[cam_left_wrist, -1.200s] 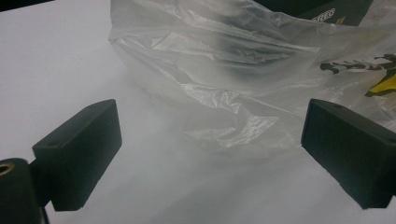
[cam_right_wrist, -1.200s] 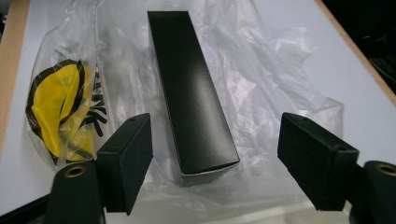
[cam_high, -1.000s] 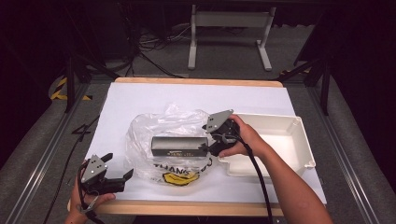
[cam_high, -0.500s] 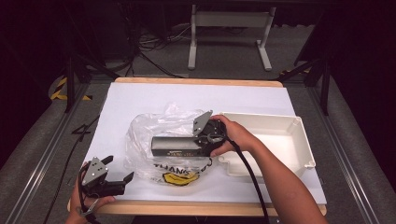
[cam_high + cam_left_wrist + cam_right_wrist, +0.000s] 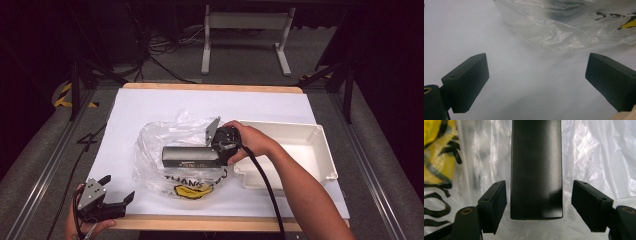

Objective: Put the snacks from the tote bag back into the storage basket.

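Observation:
A long black box (image 5: pixel 190 156) lies on a clear plastic bag (image 5: pixel 155 145) with yellow and black print, in the middle of the table. My right gripper (image 5: pixel 216 152) is at the box's right end. In the right gripper view the box (image 5: pixel 536 170) stands between the jaws with a gap on each side; the jaws have just been opening a little. The right gripper (image 5: pixel 539 182) is open around it, over the bag (image 5: pixel 594 157). My left gripper (image 5: pixel 117 187) rests open at the front left edge, and in its own view the left gripper (image 5: pixel 536 57) faces the bag (image 5: pixel 564 30) with nothing between its jaws.
A white tray (image 5: pixel 320 150) stands right of the bag, just behind my right forearm. White paper (image 5: pixel 150 105) covers the tabletop, and a wooden edge (image 5: pixel 200 222) runs along the front. Metal rails flank both sides of the table.
My right gripper has moved left and down, closing in on the box's right end. The left gripper has shifted slightly toward the front edge.

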